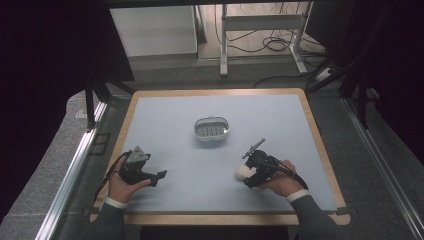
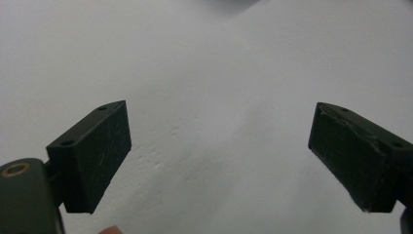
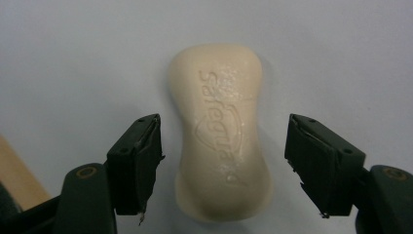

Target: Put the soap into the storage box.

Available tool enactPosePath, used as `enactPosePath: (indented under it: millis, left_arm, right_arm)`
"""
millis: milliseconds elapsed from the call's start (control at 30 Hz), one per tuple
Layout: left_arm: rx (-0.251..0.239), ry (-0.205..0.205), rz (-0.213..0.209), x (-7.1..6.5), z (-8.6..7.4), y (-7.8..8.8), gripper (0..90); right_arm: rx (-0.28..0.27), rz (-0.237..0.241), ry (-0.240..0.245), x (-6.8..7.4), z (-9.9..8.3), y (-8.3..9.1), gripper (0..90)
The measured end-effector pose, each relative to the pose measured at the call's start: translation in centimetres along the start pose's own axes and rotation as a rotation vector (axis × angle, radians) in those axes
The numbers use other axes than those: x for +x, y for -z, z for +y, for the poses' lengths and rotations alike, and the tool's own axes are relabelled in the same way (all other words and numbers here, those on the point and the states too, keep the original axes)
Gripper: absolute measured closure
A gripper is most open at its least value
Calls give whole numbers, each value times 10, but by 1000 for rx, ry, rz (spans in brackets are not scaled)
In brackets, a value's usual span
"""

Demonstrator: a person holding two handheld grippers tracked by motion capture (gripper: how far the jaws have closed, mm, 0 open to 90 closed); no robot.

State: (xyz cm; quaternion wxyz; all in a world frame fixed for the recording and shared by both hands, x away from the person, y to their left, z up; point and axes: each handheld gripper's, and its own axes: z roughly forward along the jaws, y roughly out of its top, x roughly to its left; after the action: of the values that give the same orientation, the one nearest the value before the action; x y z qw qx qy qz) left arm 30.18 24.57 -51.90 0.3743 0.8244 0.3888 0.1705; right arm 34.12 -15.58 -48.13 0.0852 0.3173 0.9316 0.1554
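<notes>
Centre the right tongs (image 3: 221, 161) on the soap (image 3: 221, 131), whose waist lies between the half-open jaws, untouched. Close squarely. Left tongs (image 2: 219, 156) wide, empty.

Worktop (image 1: 165, 115): pale blue-grey surface, light wooden rim on all sides | Centre, toward far edge: oval clear soap dish (image 1: 212, 128), slotted insert inside, resting directly on surface | Near right: cream soap bar (image 3: 221, 131), embossed lettering facing up, lying flat, well apart from dish
</notes>
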Motion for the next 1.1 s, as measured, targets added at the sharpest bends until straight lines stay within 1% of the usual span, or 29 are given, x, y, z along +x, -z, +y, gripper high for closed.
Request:
enactPosePath:
  millis: [100, 200, 267, 333, 367, 433, 567, 600, 733, 900, 967, 1000, 1100]
  left_arm:
    - [0, 0, 1, 0, 0, 0, 89]
    - [-1, 0, 2, 0, 0, -1, 89]
    - [1, 0, 2, 0, 0, -1, 89]
    - [0, 0, 1, 0, 0, -1, 89]
    - [-1, 1, 2, 1, -1, -1, 89]
    - [-1, 1, 3, 1, -1, 0, 89]
    - [-2, 1, 4, 1, -1, 0, 89]
    - [-2, 1, 4, 1, -1, 0, 89]
    - [-2, 0, 4, 2, -1, 0, 89]
    - [0, 2, 4, 2, -1, 0, 89]
    - [0, 2, 4, 2, -1, -1, 89]
    - [0, 2, 4, 2, -1, -1, 89]
    - [5, 0, 3, 2, -1, 0, 89]
  right_arm:
    - [21, 4, -1, -1, 3, -5, 305]
    - [30, 7, -2, -1, 4, -7, 319]
    - [50, 16, 0, 0, 6, -10, 345]
    - [56, 21, 0, 0, 7, -11, 351]
    - [69, 18, 4, 1, 7, -13, 369]
    - [84, 15, -8, 2, 8, -15, 390]
    - [98, 1, 5, 2, 9, -18, 478]
    - [99, 12, -5, 2, 9, -17, 488]
    - [109, 5, 3, 2, 11, -17, 496]
    - [112, 12, 7, -1, 11, -13, 497]
    - [106, 15, 10, -3, 13, -8, 497]
    - [97, 14, 3, -3, 13, -7, 497]
    - [76, 14, 4, -6, 14, -1, 498]
